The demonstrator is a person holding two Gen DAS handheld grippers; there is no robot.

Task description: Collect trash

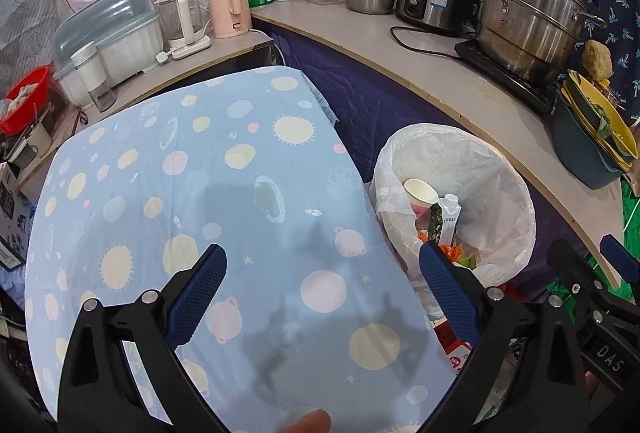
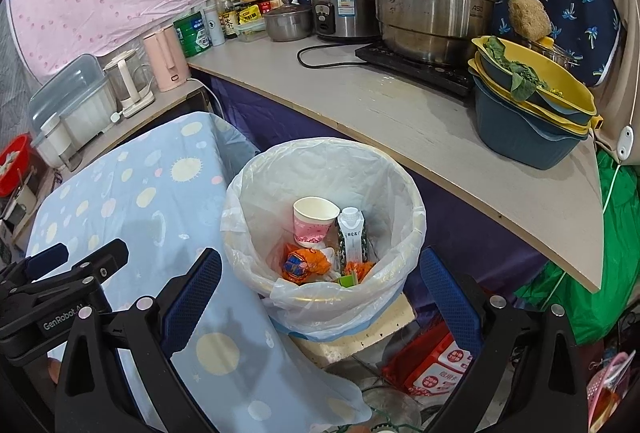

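Observation:
A trash bin lined with a white plastic bag (image 2: 248, 193) stands right of the table; it also shows in the left wrist view (image 1: 504, 169). Inside lie a paper cup (image 2: 314, 221), a small white and green carton (image 2: 352, 237) and an orange wrapper (image 2: 304, 265). The cup (image 1: 420, 193) and carton (image 1: 446, 217) show in the left wrist view too. My left gripper (image 1: 322, 257) is open and empty over the blue tablecloth (image 1: 168, 193). My right gripper (image 2: 320, 265) is open and empty just above the bin's near rim.
A grey counter (image 2: 400, 113) curves behind the bin with steel pots (image 2: 432, 1), a rice cooker (image 2: 340, 5), stacked yellow and blue basins (image 2: 528, 113), bottles and kettles. A red box (image 2: 436, 365) and clutter lie on the floor below the bin.

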